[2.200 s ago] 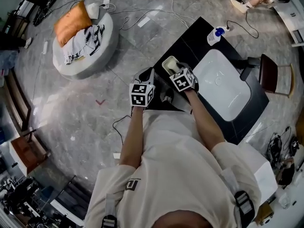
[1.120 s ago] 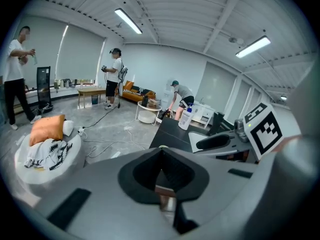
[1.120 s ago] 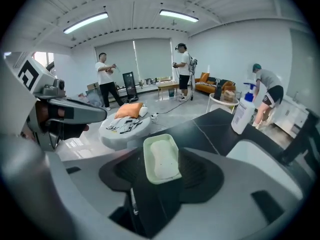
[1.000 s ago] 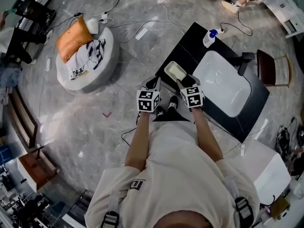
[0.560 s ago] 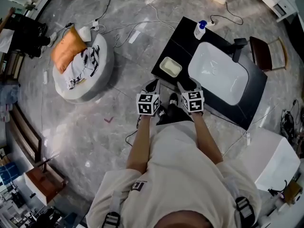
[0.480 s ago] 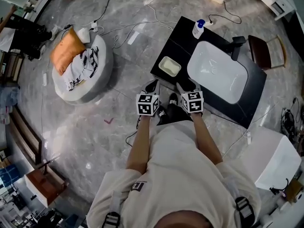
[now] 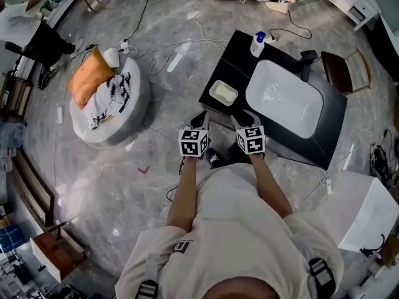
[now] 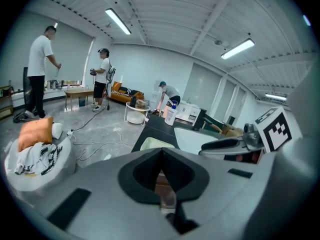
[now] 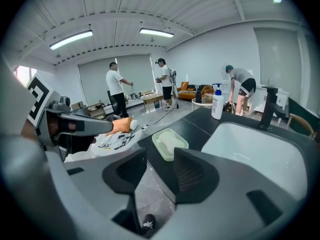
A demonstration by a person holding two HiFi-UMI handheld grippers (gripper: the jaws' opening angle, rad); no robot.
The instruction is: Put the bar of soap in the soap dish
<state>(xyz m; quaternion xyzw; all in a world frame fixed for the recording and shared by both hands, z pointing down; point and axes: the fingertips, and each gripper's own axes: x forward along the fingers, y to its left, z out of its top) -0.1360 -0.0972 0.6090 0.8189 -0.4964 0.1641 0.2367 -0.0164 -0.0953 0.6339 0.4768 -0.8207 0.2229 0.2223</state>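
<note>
The pale green soap dish (image 7: 223, 93) stands on the black counter (image 7: 240, 55), left of the basin, and a cream bar lies in it. The right gripper view shows the dish (image 9: 170, 143) ahead, beyond the jaws. Both grippers hang short of the counter's near edge, over the floor. My left gripper (image 7: 199, 117) is shut, its tips (image 8: 161, 154) meeting with nothing held. My right gripper (image 7: 242, 117) is open with a gap between its pads (image 9: 160, 156). Those jaws have just been closing, with nothing between them.
A white basin (image 7: 283, 108) fills the counter's right side, with a black tap (image 7: 307, 58) and a pump bottle (image 7: 256, 44) behind it. A chair (image 7: 341, 72) stands beyond. A round pouf (image 7: 106, 95) with an orange cushion sits on the left. Cables cross the floor.
Both grippers have drawn back from the soap dish towards the person, off the counter edge. The dish, once right beside the right gripper, now lies well ahead of both.
</note>
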